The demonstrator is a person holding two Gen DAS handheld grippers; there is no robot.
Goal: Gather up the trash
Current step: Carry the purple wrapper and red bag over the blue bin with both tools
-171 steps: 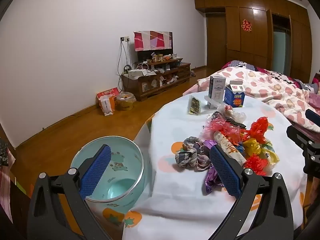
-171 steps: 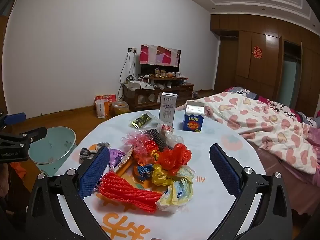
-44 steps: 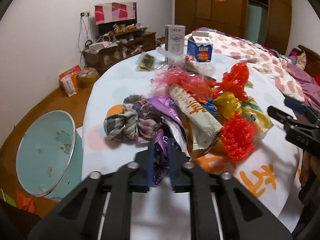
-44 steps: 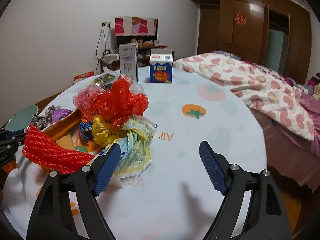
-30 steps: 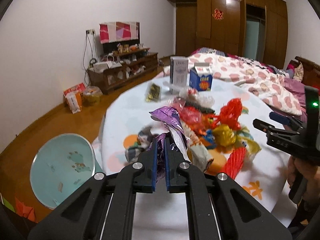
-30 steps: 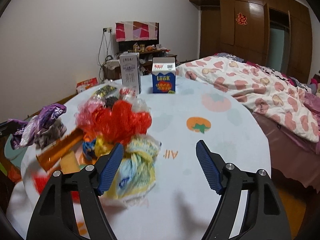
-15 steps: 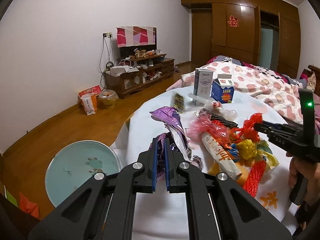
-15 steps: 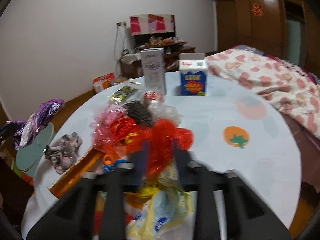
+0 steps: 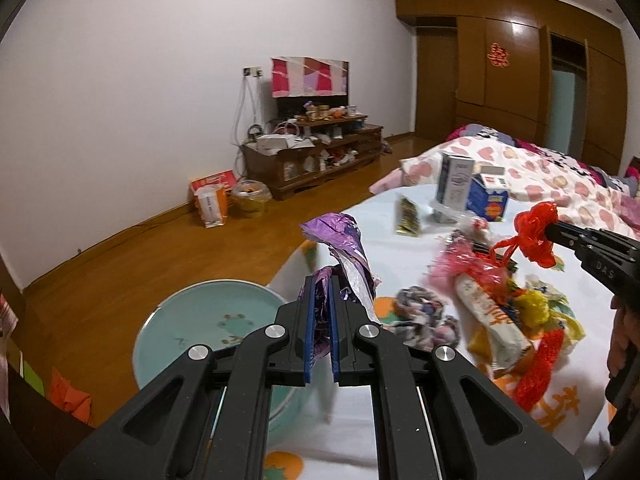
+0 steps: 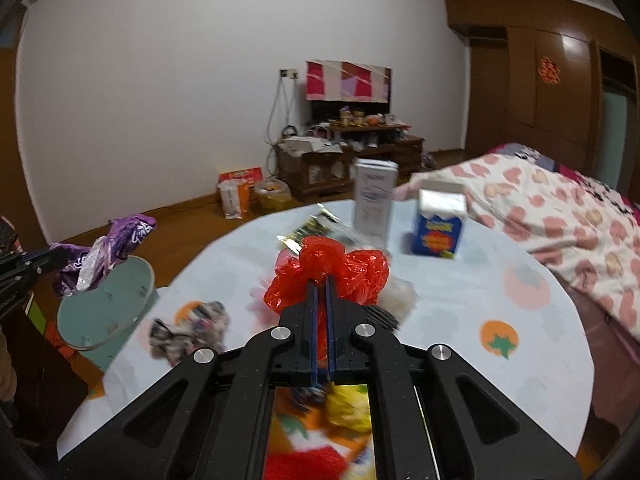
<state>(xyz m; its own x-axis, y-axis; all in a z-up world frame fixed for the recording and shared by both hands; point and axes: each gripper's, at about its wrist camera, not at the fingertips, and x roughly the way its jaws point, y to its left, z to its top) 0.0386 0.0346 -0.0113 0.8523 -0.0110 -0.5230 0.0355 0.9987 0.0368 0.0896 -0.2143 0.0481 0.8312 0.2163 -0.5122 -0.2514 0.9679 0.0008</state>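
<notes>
The left gripper (image 9: 319, 320) pinched a purple wrapper (image 9: 345, 249) just above the teal bin (image 9: 188, 332); the right gripper (image 10: 321, 312) clamped a red plastic bag (image 10: 326, 270), farther from that bin, over the table (image 10: 460, 300); both looked light, crinkly, soft, likely best pinched at a bunched fold; more trash (image 9: 492, 312) lay beyond the bin, beside a bed (image 9: 560, 184).
</notes>
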